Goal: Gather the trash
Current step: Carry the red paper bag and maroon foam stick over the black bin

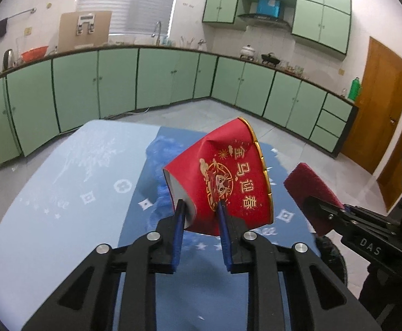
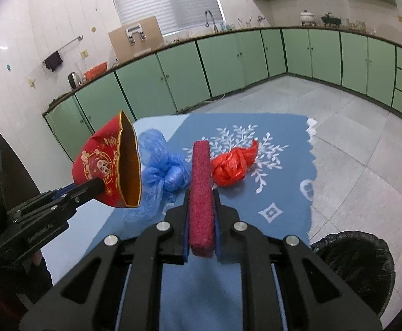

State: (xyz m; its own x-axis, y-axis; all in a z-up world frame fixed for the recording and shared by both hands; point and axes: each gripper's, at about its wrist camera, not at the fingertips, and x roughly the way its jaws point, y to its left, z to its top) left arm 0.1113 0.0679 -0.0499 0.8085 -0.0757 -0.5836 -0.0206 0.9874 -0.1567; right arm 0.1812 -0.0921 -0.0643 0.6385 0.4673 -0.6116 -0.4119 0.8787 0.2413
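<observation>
My left gripper [image 1: 201, 207] is shut on a crumpled red paper cup [image 1: 223, 176] with gold print, held above the blue tablecloth [image 1: 96, 193]. The cup also shows in the right wrist view [image 2: 110, 162], lying on its side in the air. My right gripper [image 2: 201, 193] is shut on a dark red scouring pad [image 2: 200, 190], held edge-up above the table; the pad also shows in the left wrist view [image 1: 311, 195]. A crumpled blue plastic bag [image 2: 162, 165] and a crumpled red plastic bag [image 2: 232, 165] lie on the cloth beyond the grippers.
A bin lined with a black bag [image 2: 355, 264] stands on the floor at the table's right edge. Green kitchen cabinets [image 2: 228, 63] run along the far walls. A wooden door [image 1: 377, 104] is at the right.
</observation>
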